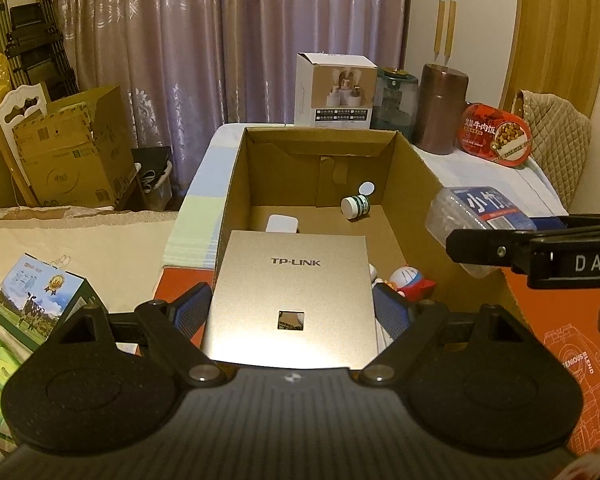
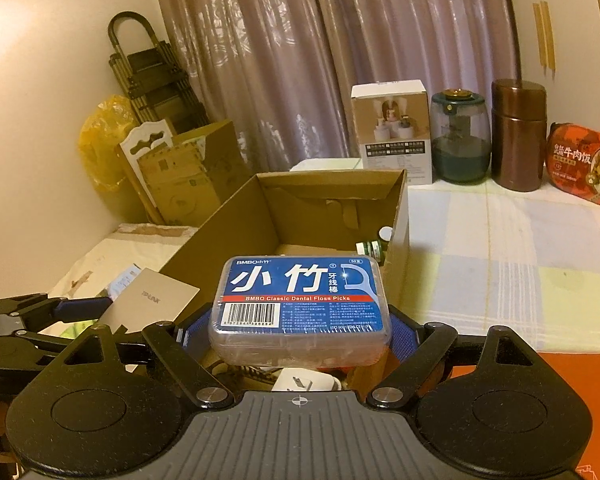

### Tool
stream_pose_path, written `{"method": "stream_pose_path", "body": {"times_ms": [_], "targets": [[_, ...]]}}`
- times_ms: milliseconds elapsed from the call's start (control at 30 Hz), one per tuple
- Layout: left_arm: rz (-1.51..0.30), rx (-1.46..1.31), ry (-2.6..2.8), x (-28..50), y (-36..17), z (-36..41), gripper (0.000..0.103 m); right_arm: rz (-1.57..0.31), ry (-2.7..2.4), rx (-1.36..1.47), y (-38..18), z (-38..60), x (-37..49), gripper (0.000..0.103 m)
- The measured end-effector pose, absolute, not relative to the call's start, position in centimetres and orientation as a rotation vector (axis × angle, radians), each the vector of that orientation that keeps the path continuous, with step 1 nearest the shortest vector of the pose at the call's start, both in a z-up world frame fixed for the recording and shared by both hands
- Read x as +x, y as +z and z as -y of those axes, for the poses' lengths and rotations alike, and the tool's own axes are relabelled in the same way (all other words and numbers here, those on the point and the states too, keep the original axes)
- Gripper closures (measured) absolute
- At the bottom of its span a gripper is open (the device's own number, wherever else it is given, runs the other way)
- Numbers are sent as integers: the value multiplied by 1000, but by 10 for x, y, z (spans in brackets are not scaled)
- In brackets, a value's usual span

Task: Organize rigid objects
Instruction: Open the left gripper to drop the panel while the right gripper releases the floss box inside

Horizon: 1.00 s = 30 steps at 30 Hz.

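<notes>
An open cardboard box (image 1: 416, 176) stands on the table; in the right wrist view it (image 2: 220, 236) lies ahead. Inside lie a small green-and-white bottle (image 1: 355, 205), a white block (image 1: 282, 224) and a toy figure (image 1: 414, 280). My left gripper (image 1: 294, 312) is shut on a gold TP-LINK box (image 1: 292, 296), held over the box's near end. My right gripper (image 2: 300, 332) is shut on a clear floss-pick case with a blue label (image 2: 300, 308), held above the box's near right corner; the case also shows in the left wrist view (image 1: 476, 216).
At the table's back stand a white carton (image 1: 334, 94), a teal jar (image 1: 394, 100), a brown canister (image 1: 442, 108) and a red food tub (image 1: 496, 136). A green-blue carton (image 1: 36, 300) sits at the left. Cardboard boxes (image 1: 68, 152) lean by the curtain.
</notes>
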<state>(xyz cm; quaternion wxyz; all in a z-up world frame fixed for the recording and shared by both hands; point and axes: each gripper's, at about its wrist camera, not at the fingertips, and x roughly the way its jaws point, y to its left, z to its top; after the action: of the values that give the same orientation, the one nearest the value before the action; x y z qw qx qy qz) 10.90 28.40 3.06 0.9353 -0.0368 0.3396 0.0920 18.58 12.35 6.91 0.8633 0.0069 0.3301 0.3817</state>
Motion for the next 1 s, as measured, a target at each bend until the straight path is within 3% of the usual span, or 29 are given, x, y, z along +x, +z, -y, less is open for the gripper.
{"method": "stream_pose_path", "body": {"times_ms": [1000], "targets": [[-681,-101,230,89,35,-298,20,-699,820,10,70,-125,181,20]]}}
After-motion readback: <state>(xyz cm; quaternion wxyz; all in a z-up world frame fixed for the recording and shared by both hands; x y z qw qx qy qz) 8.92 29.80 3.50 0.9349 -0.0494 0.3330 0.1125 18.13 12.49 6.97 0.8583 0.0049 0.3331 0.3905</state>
